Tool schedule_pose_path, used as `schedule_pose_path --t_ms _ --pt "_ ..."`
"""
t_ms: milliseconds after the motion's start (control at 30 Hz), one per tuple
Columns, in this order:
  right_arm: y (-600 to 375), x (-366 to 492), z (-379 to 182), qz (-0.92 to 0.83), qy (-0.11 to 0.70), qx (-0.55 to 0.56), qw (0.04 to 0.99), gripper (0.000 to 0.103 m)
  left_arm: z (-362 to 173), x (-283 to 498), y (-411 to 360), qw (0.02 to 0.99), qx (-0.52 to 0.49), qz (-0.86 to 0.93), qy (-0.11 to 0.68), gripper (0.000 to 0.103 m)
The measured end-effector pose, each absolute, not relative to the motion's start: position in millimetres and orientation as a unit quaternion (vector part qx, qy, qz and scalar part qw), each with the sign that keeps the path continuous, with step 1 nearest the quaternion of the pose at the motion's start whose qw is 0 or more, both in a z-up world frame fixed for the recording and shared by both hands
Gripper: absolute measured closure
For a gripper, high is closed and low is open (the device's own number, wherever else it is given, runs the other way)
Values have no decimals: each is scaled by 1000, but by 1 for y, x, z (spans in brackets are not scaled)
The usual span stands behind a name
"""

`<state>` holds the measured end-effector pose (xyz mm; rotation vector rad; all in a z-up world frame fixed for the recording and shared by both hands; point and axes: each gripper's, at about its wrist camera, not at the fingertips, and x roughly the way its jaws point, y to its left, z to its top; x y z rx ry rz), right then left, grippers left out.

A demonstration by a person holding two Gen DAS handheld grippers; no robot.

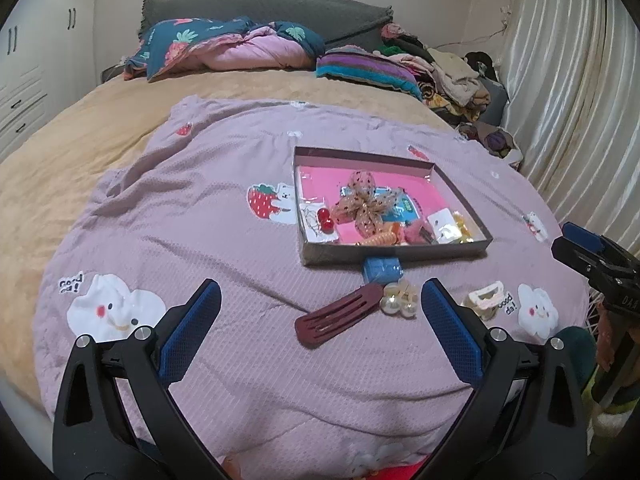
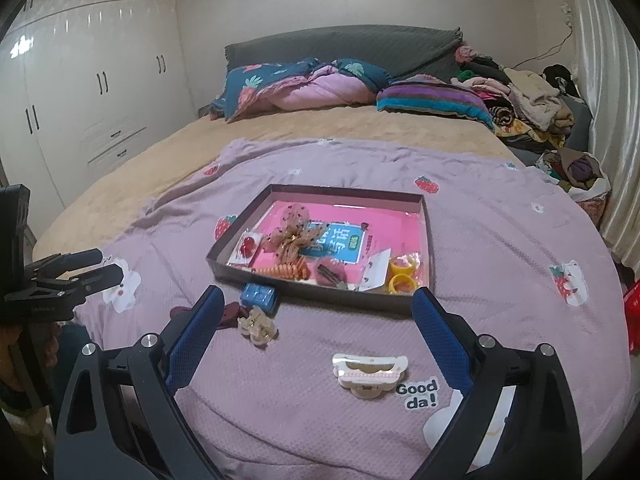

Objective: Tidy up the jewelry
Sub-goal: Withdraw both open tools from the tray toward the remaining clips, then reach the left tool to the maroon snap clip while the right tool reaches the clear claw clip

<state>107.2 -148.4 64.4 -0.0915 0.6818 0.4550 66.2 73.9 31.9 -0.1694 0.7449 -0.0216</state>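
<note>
Both my left tongs (image 1: 320,300) and right tongs (image 2: 316,308) gape wide, empty. The box (image 1: 396,254) holds a bow (image 1: 362,204), cherries (image 1: 325,218) and rings (image 2: 402,276); clips lie outside on the blanket (image 1: 200,208).

"Good da!" reads clearly in dark letters on the pink blanket (image 2: 280,400), lower right of the right wrist view, just beside the white clip (image 2: 370,374). The same words show upside down at lower left and lower right of the left wrist view. The blue card (image 2: 340,242) in the box (image 2: 320,298) carries large characters, unreadable here.
</note>
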Motion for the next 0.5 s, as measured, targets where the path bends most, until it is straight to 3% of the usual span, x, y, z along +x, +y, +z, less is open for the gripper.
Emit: schedule_pose_path --t_ms 500 --pt "-132 112 41 235 356 -68 902 9 6 72 80 915 -77 -8 395 10"
